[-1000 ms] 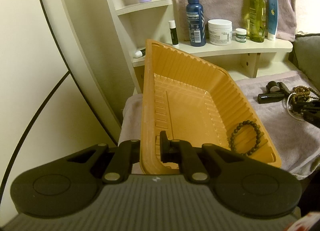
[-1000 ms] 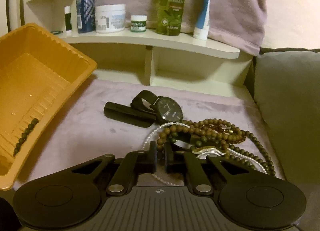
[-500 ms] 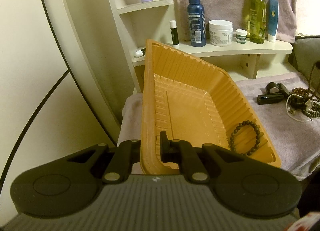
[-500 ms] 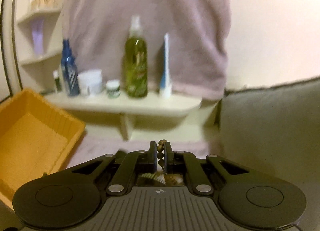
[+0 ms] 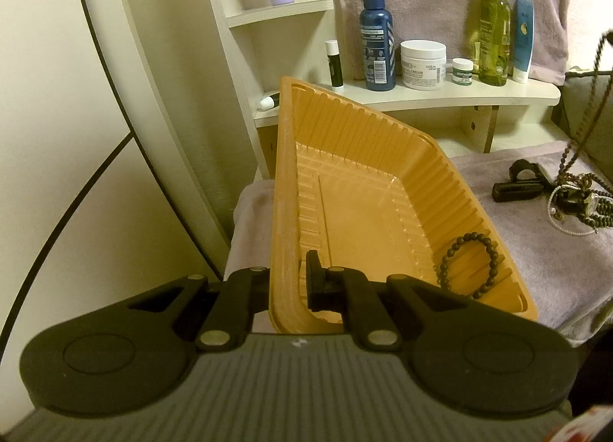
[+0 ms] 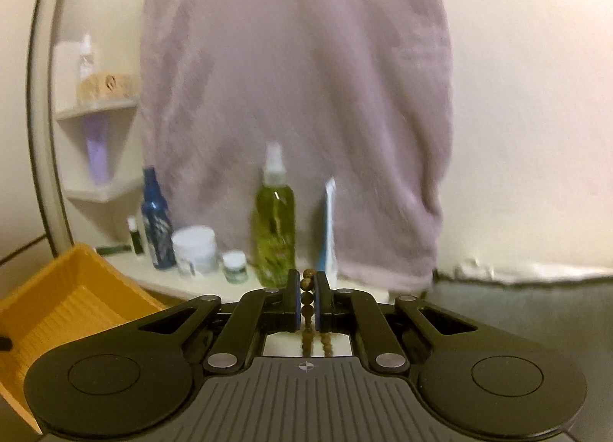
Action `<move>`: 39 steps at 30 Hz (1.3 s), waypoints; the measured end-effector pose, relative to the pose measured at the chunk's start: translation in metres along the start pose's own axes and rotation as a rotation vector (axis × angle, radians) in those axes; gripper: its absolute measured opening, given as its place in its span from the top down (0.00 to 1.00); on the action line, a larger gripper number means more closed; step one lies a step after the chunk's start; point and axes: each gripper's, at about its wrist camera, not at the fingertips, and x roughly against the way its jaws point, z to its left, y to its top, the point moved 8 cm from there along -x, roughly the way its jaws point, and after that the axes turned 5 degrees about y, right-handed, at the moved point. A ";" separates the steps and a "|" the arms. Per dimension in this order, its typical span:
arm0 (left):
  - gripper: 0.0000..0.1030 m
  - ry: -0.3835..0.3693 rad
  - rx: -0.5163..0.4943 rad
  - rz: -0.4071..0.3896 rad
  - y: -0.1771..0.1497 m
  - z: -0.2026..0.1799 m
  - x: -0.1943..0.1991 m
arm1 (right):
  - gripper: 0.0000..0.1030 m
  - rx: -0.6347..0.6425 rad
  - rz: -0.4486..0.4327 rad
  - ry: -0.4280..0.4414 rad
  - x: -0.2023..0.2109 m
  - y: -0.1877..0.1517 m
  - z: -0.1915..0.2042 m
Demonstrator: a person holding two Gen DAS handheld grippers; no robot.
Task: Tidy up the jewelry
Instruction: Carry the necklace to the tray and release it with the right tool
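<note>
One bracelet [image 5: 469, 263] lay in our tray [image 5: 367, 189]. Left gripper [image 5: 291, 281] clamped the tray wall; right gripper [image 6: 306, 302], pinched on the necklace [image 6: 306, 283], had lifted it off the pile [image 5: 582, 200], traybound next.

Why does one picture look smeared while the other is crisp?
Right wrist view: motion blur smears the hanging towel and green bottle, though the right gripper itself looks sharp. Left wrist view: crisp on the orange tray; fisheye bends the edges.
</note>
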 end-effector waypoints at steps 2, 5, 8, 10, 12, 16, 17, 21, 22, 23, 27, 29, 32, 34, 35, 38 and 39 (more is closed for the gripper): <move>0.93 -0.001 0.001 -0.001 0.000 0.001 0.000 | 0.94 0.009 -0.017 0.015 0.000 0.011 0.005; 0.93 -0.003 0.002 -0.003 0.000 0.001 0.000 | 0.94 0.020 -0.043 0.046 0.002 0.028 0.013; 0.93 -0.004 0.005 -0.007 0.000 0.001 0.000 | 0.94 0.026 -0.063 0.089 0.004 0.044 0.024; 0.93 -0.003 0.005 -0.008 0.000 0.001 0.000 | 0.94 0.020 -0.073 0.129 0.007 0.054 0.034; 0.93 -0.004 0.006 -0.008 0.000 0.001 0.000 | 0.94 0.014 -0.081 0.184 0.009 0.062 0.050; 0.93 -0.009 0.006 -0.006 0.000 0.002 0.000 | 0.94 0.016 -0.084 0.305 0.005 0.070 0.091; 0.93 -0.010 0.006 -0.007 0.000 0.002 0.000 | 0.94 0.013 -0.080 0.335 0.003 0.070 0.101; 0.93 -0.014 0.004 -0.005 0.000 0.003 0.000 | 0.94 0.001 -0.055 0.429 -0.010 0.062 0.135; 0.93 -0.016 0.004 -0.005 0.000 0.003 0.000 | 0.94 0.000 -0.042 0.445 -0.016 0.057 0.142; 0.93 -0.017 0.004 -0.006 0.000 0.003 0.000 | 0.94 -0.005 -0.023 0.458 -0.023 0.051 0.149; 0.93 -0.018 0.005 -0.008 0.001 0.002 0.000 | 0.94 -0.052 0.084 0.495 -0.049 0.012 0.162; 0.93 -0.019 0.007 -0.007 0.000 0.002 0.000 | 0.94 -0.066 0.141 0.503 -0.060 -0.009 0.166; 0.93 -0.019 0.008 -0.005 0.000 0.002 0.000 | 0.94 -0.098 0.235 0.537 -0.073 -0.043 0.173; 0.93 -0.019 0.008 -0.003 0.000 0.002 -0.001 | 0.94 -0.124 0.297 0.563 -0.078 -0.063 0.176; 0.93 -0.019 0.007 -0.003 0.000 0.002 -0.001 | 0.94 -0.140 0.325 0.577 -0.079 -0.072 0.178; 0.93 -0.019 0.004 -0.003 0.000 0.002 0.000 | 0.94 -0.132 0.399 0.603 -0.079 -0.094 0.184; 0.93 -0.018 0.004 -0.003 0.001 0.003 0.000 | 0.94 -0.126 0.410 0.604 -0.077 -0.099 0.185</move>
